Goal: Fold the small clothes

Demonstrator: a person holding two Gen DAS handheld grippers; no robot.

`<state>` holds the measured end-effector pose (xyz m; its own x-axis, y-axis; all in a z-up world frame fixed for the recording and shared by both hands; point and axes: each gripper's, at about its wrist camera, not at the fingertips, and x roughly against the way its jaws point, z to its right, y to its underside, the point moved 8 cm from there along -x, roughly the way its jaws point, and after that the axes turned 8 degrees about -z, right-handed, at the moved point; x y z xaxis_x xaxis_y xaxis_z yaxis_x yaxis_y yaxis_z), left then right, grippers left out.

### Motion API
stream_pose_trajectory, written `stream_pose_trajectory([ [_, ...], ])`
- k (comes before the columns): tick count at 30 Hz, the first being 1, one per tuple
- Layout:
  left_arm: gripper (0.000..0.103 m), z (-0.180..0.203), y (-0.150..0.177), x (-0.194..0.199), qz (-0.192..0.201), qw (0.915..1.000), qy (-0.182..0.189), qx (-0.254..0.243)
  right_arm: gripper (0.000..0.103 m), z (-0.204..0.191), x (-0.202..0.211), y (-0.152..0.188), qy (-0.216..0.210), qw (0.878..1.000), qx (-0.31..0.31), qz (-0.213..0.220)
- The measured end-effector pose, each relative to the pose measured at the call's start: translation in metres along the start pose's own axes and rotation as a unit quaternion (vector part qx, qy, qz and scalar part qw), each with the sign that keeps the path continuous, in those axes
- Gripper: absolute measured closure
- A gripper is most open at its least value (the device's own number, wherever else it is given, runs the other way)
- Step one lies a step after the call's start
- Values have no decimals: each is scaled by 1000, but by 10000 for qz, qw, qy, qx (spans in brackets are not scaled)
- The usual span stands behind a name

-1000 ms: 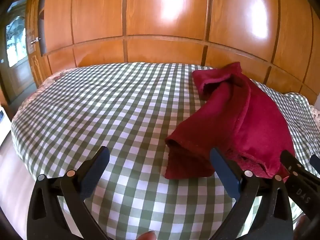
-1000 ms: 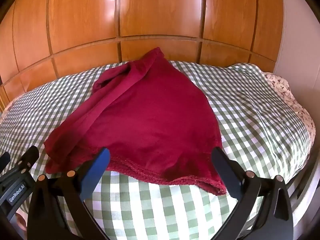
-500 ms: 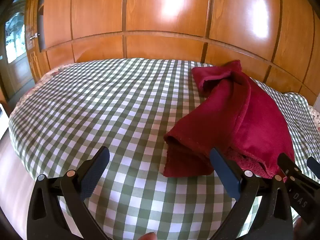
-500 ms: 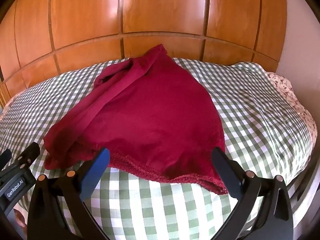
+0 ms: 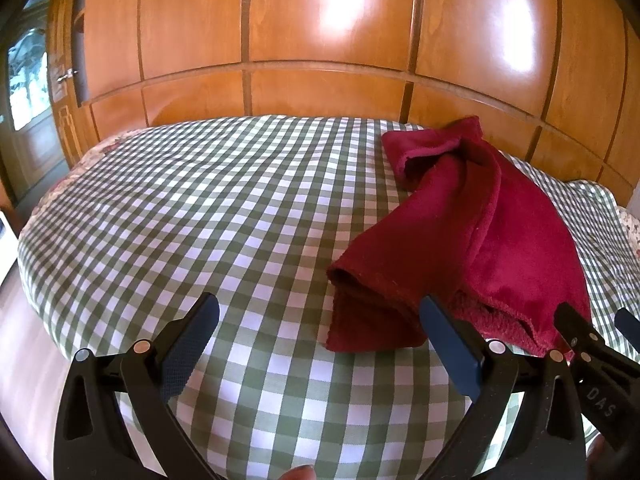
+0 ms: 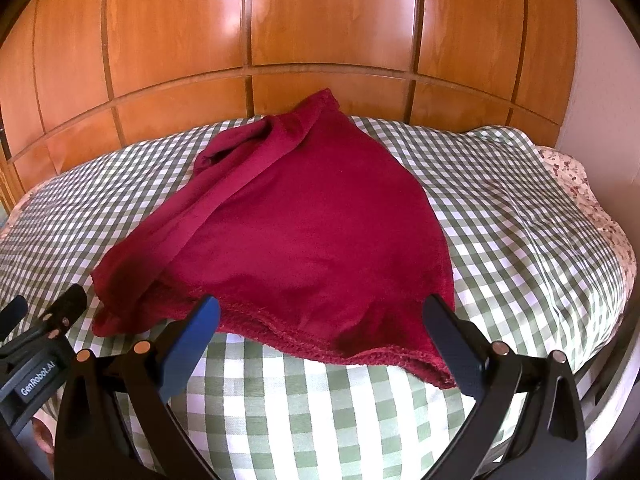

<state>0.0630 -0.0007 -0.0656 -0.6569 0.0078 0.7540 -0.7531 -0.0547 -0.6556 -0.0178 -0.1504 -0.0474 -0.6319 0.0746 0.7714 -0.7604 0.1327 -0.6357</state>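
A dark red fleece garment (image 6: 304,232) lies rumpled on the green-and-white checked bedcover (image 6: 500,216), its hem toward me. In the left wrist view the garment (image 5: 460,240) lies to the right, one folded corner near my right finger. My left gripper (image 5: 320,320) is open and empty, just above the cover, short of the garment's left corner. My right gripper (image 6: 320,324) is open and empty, its fingers on either side of the near hem. Each gripper shows at the edge of the other's view.
A glossy wooden panelled wall (image 5: 320,40) runs behind the bed. A floral sheet (image 6: 568,168) shows at the bed's right edge by a pale wall. A door with a window (image 5: 28,92) stands far left. The bed edge drops off at the near left.
Both grippers have moved slightly forward and lower toward the garment's near hem. Both stay open. The garment has not moved.
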Motion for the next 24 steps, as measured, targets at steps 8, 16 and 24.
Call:
stream_pose_trajectory([
  [8,4,4,-1,1,20,10000,-15,-63,2,-3,-5,4,-226,9995,-16,-205],
  [16,4,5,-2,0,-12,10000,11,-50,2,-9,-5,4,-282,9993,78,-230],
  [24,4,4,-2,0,-15,10000,11,-42,2,-8,-3,3,-319,9993,47,-199],
])
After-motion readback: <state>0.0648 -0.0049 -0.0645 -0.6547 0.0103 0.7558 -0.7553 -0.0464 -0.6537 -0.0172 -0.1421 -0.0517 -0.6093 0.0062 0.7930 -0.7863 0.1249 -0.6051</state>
